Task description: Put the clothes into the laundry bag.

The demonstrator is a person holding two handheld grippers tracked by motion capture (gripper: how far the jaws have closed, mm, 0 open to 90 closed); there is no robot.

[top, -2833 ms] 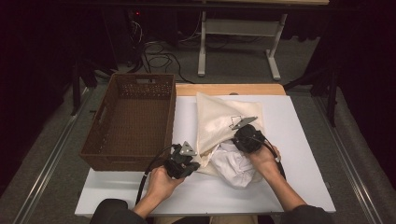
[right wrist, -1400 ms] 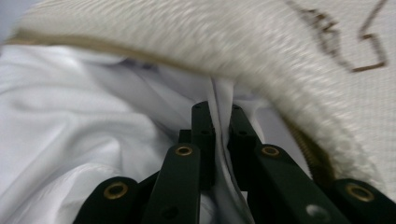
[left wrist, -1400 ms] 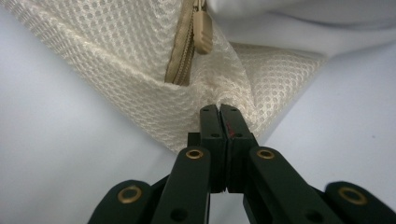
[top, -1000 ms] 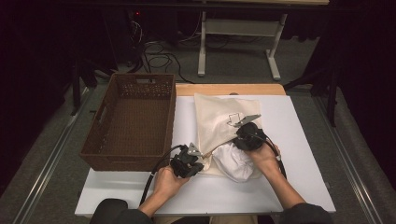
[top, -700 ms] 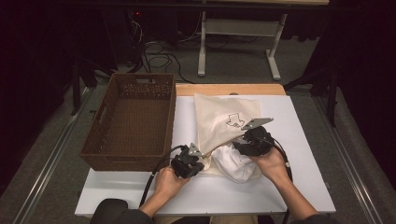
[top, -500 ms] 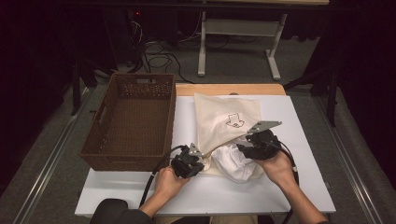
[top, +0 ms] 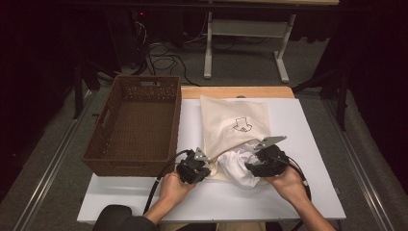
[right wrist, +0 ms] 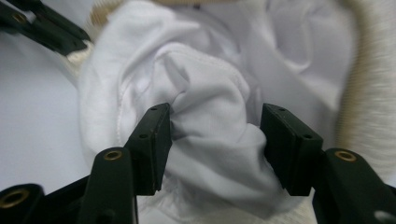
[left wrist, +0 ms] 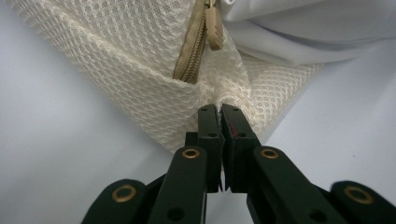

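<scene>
White garment (top: 239,167) sits bunched at the mouth of the mesh laundry bag (top: 231,122) on the table (top: 308,125) in the high view, right between the left gripper (top: 208,168) and right gripper (top: 251,165). Left gripper view: the left gripper (left wrist: 219,108) is clenched on the bag's mesh edge (left wrist: 154,70) just below the zipper (left wrist: 194,44), garment (left wrist: 308,28) peeking out above. Right gripper view: the right gripper (right wrist: 215,122) has just been opening, jaws wide with a fold of the garment (right wrist: 210,116) between them.

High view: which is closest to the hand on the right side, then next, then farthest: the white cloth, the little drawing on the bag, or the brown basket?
From the right gripper:
1. White cloth, right beside its jaws, bulging out of the bag's mouth.
2. Little drawing, farther up on the cream bag.
3. Brown basket, across the table on the left.
</scene>
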